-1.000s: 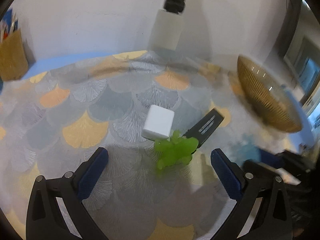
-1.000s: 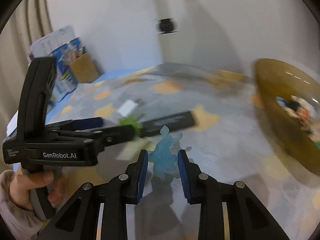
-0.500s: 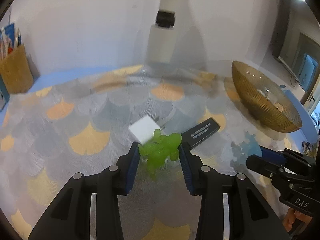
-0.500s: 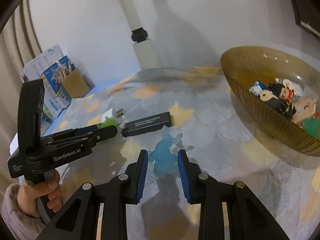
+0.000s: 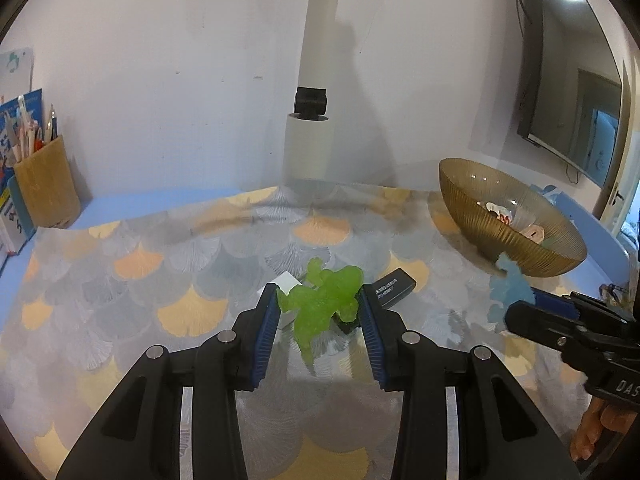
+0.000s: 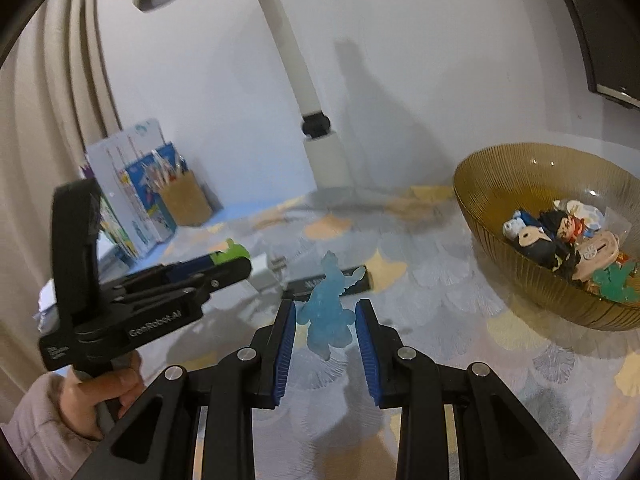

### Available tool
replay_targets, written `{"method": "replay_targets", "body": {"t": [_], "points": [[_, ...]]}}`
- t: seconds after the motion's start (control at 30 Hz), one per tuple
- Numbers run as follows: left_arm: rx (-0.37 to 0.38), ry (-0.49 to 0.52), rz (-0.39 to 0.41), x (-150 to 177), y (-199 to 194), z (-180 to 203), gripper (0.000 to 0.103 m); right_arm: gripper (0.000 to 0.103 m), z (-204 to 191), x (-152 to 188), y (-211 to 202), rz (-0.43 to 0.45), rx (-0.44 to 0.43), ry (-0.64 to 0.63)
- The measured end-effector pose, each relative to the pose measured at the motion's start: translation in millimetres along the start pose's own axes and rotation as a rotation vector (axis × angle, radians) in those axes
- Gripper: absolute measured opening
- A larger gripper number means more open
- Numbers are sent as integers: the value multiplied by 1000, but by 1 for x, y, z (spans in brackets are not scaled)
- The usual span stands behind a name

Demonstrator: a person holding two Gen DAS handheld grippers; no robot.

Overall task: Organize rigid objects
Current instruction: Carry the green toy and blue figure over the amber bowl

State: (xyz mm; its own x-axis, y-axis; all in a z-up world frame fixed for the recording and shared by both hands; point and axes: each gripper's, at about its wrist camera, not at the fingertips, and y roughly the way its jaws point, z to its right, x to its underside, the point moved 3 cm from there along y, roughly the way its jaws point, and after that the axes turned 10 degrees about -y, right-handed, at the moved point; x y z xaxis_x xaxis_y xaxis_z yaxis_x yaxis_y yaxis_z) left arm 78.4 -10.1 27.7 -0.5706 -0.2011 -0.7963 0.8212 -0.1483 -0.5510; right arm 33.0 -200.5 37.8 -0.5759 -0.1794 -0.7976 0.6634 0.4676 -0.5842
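My left gripper is shut on a translucent green toy figure, lifted off the patterned tablecloth. My right gripper is shut on a translucent blue toy figure, also held above the cloth. A white charger block and a black flat stick lie on the cloth just beyond the green figure. An amber ribbed glass bowl with several small toys in it stands to the right. In the right wrist view the left gripper shows at the left, gripped by a hand.
A white lamp post on a white base rises at the back by the wall. A wooden pen holder and books stand at the far left. A dark screen hangs on the right wall. The table's blue edge runs along the back.
My left gripper went from wide open to shut on the green figure and lifted it. Both grippers rose and tipped upward, so more wall shows. The blue figure stayed gripped throughout.
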Motion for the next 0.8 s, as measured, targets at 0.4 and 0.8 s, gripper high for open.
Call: {"method": "replay_targets", "body": {"t": [0.4, 0.8], "points": [[69, -45, 78, -14, -13, 7, 37, 30, 9, -6, -16, 95, -57, 81], [199, 32, 122, -81, 5, 110, 37, 30, 87, -63, -53, 145, 49, 134]]}}
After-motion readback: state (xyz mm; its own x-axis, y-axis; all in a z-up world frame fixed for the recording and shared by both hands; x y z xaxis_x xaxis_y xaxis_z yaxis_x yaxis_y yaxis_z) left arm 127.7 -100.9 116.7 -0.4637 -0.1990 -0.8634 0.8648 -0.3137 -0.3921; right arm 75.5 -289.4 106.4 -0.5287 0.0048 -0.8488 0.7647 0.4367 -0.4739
